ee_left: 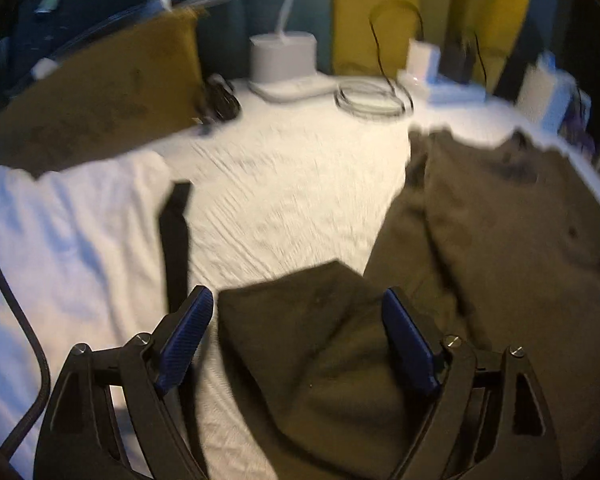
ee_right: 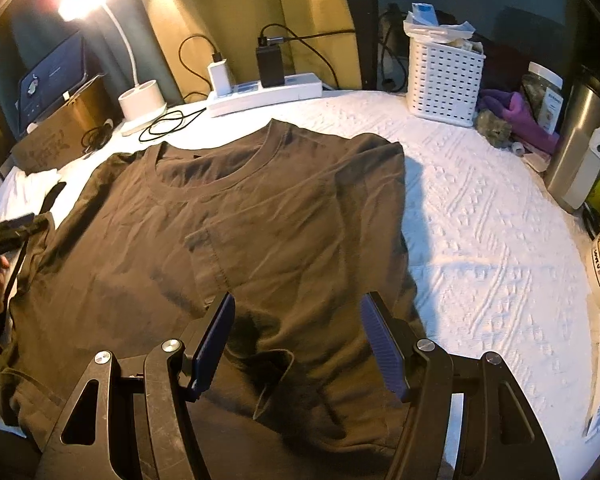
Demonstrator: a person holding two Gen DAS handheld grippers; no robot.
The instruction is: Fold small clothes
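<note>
One dark brown T-shirt (ee_right: pixel 260 208) lay flat on white textured cover (ee_right: pixel 480 240), right sleeve folded inward. One folded white garment (ee_left: pixel 68 232) sat left of it. Left gripper (ee_left: pixel 300 332) gaped wide over T-shirt's edge, gripping nothing. Right gripper (ee_right: pixel 298 340) stood wide above hem, empty. One white slotted basket (ee_right: pixel 444 80) held plastic packets. One power strip (ee_right: pixel 264 94) carried two chargers.
</note>
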